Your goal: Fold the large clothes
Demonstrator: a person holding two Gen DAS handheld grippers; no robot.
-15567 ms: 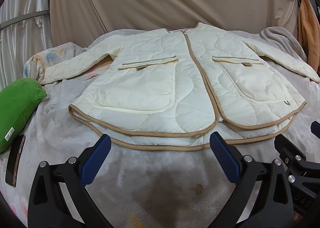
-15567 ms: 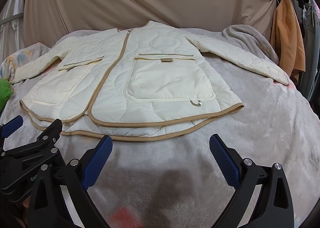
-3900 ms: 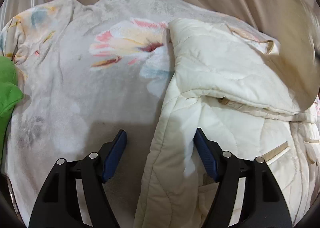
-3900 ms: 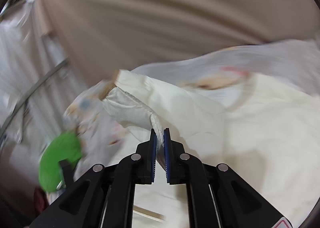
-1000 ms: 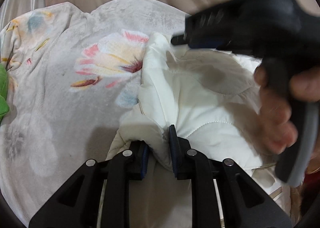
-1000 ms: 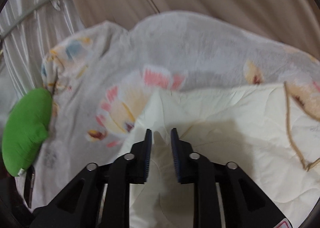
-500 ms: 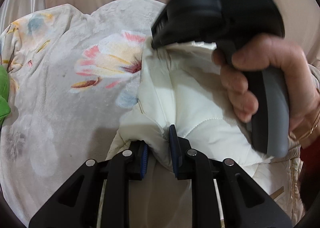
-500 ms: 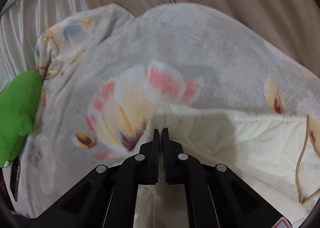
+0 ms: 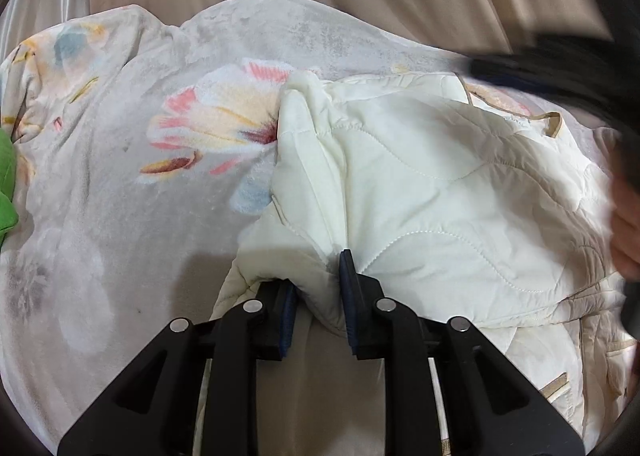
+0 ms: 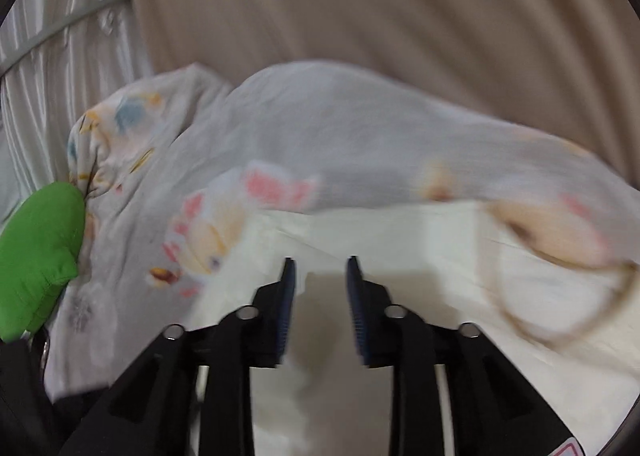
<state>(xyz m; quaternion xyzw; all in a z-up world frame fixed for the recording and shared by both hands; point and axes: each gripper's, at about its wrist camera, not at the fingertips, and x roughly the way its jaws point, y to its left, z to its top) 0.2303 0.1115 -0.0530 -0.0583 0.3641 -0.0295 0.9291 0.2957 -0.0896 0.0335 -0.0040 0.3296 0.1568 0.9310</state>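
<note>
So the jacket (image 9: 440,183) is a creamy off-white, quilted all over with wavy stitch lines, and it's got thin tan piping (image 9: 554,127) along the edges. The blanket (image 9: 120,183) under it is pale grey with big flowers printed on it, pink and peach petals with some yellow, dark red and a bit of light blue. Bright green cushion (image 10: 36,256) off to the side. Backdrop is a beige curtain (image 10: 380,7), plus a shiny silvery-white one (image 10: 60,55) next to it. Both the left hand-held gripper (image 9: 318,310) and the right hand-held gripper (image 10: 320,310) are black with dark blue pads (image 9: 346,296).
</note>
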